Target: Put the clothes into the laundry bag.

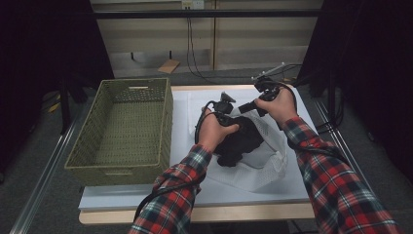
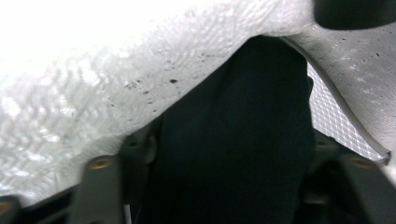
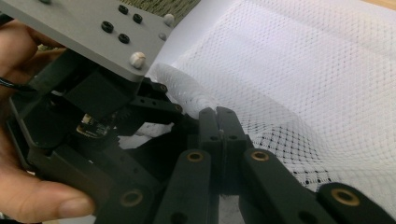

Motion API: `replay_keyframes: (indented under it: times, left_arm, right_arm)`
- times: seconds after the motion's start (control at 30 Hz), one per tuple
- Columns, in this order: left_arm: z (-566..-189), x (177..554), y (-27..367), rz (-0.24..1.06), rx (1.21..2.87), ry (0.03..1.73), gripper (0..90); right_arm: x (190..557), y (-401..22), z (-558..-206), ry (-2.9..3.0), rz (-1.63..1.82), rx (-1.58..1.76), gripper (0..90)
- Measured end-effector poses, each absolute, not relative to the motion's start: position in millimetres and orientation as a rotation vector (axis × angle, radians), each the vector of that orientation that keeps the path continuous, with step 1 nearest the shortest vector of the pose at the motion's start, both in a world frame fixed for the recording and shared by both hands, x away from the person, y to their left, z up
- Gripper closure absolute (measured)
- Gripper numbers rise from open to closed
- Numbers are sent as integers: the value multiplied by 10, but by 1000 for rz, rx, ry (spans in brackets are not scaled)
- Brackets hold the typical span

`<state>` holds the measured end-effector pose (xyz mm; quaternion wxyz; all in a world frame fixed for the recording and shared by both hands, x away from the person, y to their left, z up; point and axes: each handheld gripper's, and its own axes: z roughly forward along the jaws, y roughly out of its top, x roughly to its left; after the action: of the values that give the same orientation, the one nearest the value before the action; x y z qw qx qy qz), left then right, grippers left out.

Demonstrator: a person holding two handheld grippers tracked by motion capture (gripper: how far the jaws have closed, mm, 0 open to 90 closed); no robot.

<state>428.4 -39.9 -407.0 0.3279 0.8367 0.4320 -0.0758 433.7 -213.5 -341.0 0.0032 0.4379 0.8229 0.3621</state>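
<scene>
On white-covered table (image 1: 160,195), right gripper (image 3: 218,122) pinches mesh bag (image 1: 265,161) rim while left gripper (image 1: 229,116) stands parted around dark garment (image 1: 241,141) inside; judged next: withdraw, then close bag.

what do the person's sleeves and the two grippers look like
Both sleeves are red, dark green and white plaid flannel. The left gripper and right gripper are black, with linked jaw arms on brass-coloured pivots. The left one carries a grey screwed plate. A black cable trails along the left forearm.
</scene>
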Motion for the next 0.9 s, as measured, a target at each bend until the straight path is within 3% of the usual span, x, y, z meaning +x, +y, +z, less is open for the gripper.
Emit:
replay_keyframes:
  times: [0.17,0.6,0.9]
  left_arm:
    - [-4044,4234,-351,-173,2217,1079,202]
    - [-4081,4036,-285,-218,2282,1008,115]
    - [-4215,3935,-317,-218,2293,976,108]
  right_arm:
    - [4330,-2135,-3433,2585,1127,1368,900]
    - [4312,-2120,-3462,2588,1109,1375,900]
    - [4304,-2121,-3487,2593,1105,1380,900]
